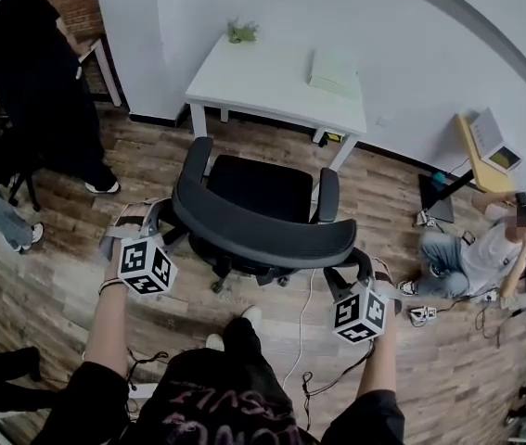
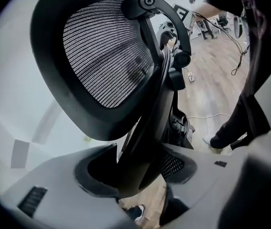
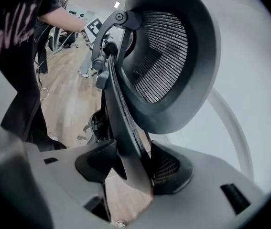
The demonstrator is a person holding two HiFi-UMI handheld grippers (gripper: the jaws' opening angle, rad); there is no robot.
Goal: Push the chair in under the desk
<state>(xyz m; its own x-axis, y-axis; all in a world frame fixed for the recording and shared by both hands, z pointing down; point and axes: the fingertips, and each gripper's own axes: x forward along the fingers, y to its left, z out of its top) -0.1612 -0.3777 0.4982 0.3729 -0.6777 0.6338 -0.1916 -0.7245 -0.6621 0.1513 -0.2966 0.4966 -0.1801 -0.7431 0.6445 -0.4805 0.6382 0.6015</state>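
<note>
A black mesh office chair (image 1: pixel 258 193) stands on the wood floor with its seat toward the white desk (image 1: pixel 272 86), a short way in front of it. Its curved backrest (image 1: pixel 263 235) faces me. My left gripper (image 1: pixel 170 213) is shut on the left end of the backrest rim, and my right gripper (image 1: pixel 359 267) is shut on the right end. In the left gripper view the dark backrest rim (image 2: pixel 147 128) fills the gap of the left gripper (image 2: pixel 137 168). The right gripper view shows the rim (image 3: pixel 125 128) running between the pads of the right gripper (image 3: pixel 128 163).
On the desk are a small plant (image 1: pixel 241 31) and a pale green pad (image 1: pixel 335 70). A person sits on the floor (image 1: pixel 467 258) at the right among cables; another stands at the left (image 1: pixel 49 91). A white cable (image 1: pixel 304 332) lies behind the chair, near my feet.
</note>
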